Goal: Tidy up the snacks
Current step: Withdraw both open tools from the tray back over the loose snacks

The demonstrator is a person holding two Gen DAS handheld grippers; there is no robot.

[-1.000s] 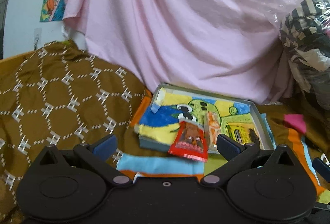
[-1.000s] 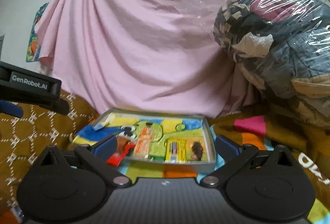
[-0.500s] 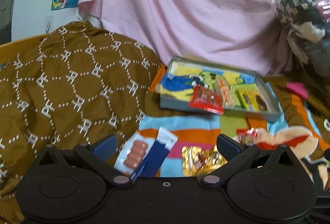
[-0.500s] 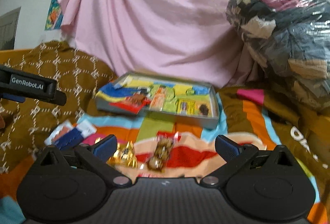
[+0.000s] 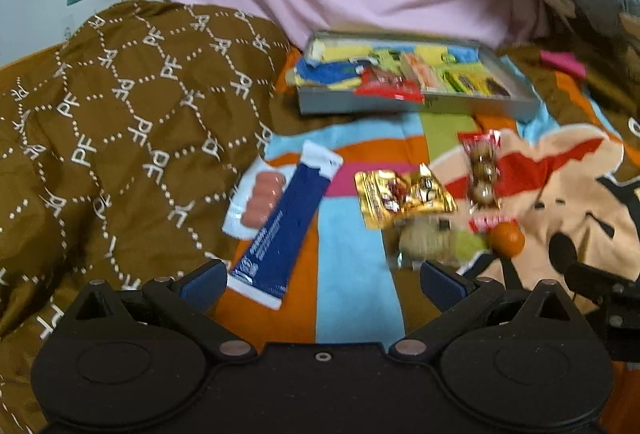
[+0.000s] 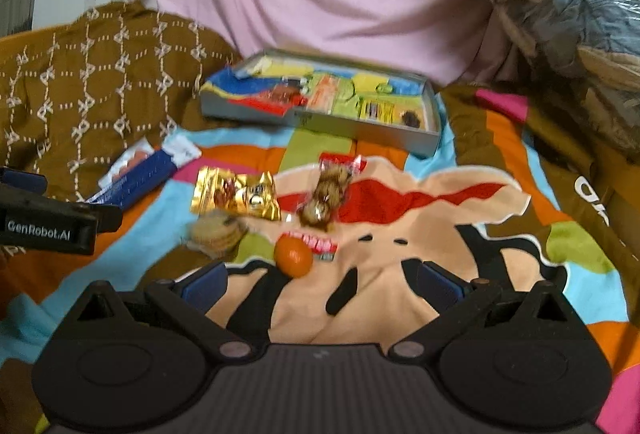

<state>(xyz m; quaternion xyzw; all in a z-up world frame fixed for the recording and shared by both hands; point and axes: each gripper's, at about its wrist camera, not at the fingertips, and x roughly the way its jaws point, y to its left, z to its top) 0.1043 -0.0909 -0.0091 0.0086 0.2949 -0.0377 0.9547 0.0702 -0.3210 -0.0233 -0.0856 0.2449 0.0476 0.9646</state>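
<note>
— Snacks are lying loose on the patterned blanket [image 6: 420, 202] in front of me, and the grey tray [image 6: 424, 142] is sitting farther back, already holding a few packets. What are you seeing on your side?

— I am looking down over my left gripper [image 5: 320, 280]; its jaws are spread and holding nothing. Just ahead of them the blue stick pack [image 5: 284, 222] is lying slantwise, overlapping the white sausage packet [image 5: 256, 202]. Beyond it are the gold wrapper [image 5: 404, 194] and the clear pack of chocolate balls [image 5: 484, 178].

— My right gripper [image 6: 322, 284] is standing wide open too, empty. The orange egg-shaped sweet [image 6: 293, 256] is lying just ahead of my jaws, touching the red end of the chocolate pack [image 6: 326, 194], with a pale biscuit pack [image 6: 216, 232] to its left.

— How are you judging the handling?

— I am guessing everything here is light. The sweet looks smooth and round, so it may be slipping or rolling on the soft blanket; I would be closing across its middle, gently. The foil packs are looking crinkly and thin; pinching a sealed end seems safer than squeezing the contents.

— I am thinking likewise for the blue stick: flat and fairly stiff, best taken across its narrow width near the near end, clear of the packet underneath.

— Biscuits seem breakable, so only a light squeeze there.
</note>
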